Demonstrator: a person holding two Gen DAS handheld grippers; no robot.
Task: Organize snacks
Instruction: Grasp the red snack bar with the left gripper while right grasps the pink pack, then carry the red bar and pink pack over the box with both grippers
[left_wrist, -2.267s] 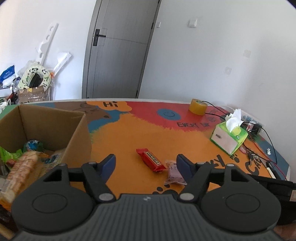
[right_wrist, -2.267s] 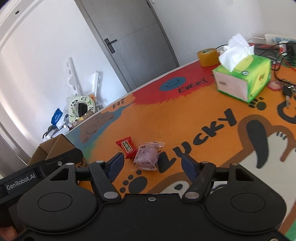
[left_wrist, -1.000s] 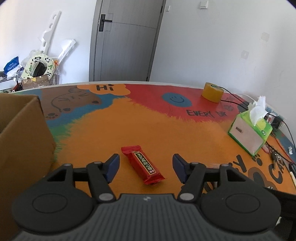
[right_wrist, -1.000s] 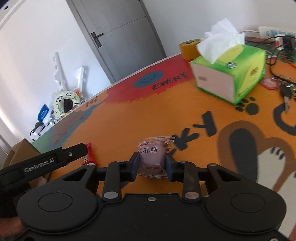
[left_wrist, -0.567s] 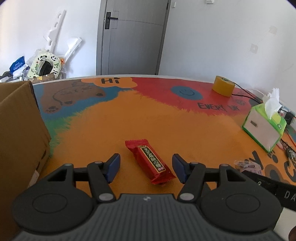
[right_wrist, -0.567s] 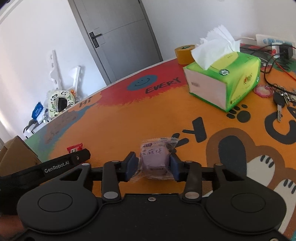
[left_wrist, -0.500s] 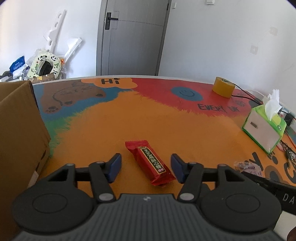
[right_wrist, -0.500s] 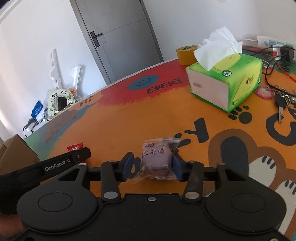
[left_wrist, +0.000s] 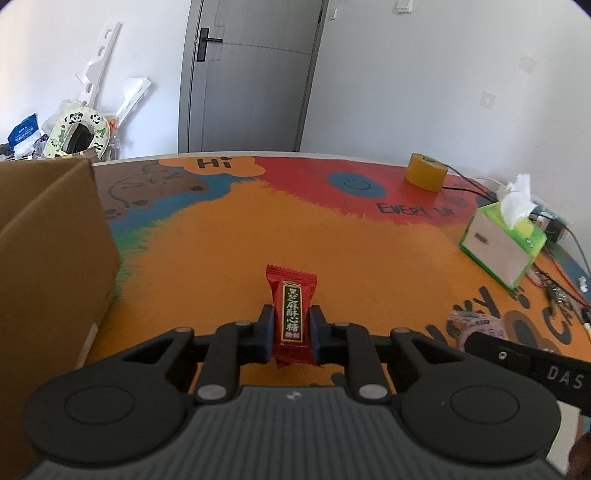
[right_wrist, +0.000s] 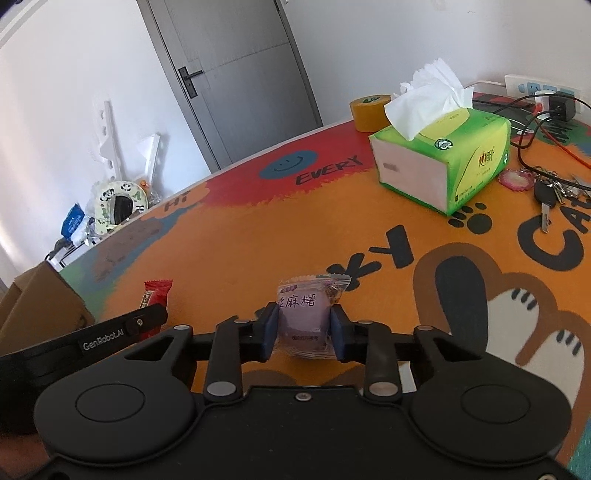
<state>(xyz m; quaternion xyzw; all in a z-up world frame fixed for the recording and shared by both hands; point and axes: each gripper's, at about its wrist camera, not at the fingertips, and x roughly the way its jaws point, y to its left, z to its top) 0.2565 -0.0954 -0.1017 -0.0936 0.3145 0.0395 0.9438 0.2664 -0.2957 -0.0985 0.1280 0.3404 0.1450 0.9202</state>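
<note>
Left gripper (left_wrist: 291, 338) — matt black housing, grey ribbed grip panel at the rear with a small round emblem, two large round discs either side, silver pivot screws on angled black linkage arms, blue-faced fingers (left_wrist: 266, 334). Side bar lettered "GenRobot.AI" in white, seen from the right wrist view.

Right gripper (right_wrist: 303, 334) — same black build, smooth rear panel with one centre screw, blue pads; side bar lettered "DAS".

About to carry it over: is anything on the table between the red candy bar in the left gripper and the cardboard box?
Nothing visible. The left gripper is shut on the red candy bar, and only bare table mat lies between it and the cardboard box at the left. Its near wall must be cleared.
</note>
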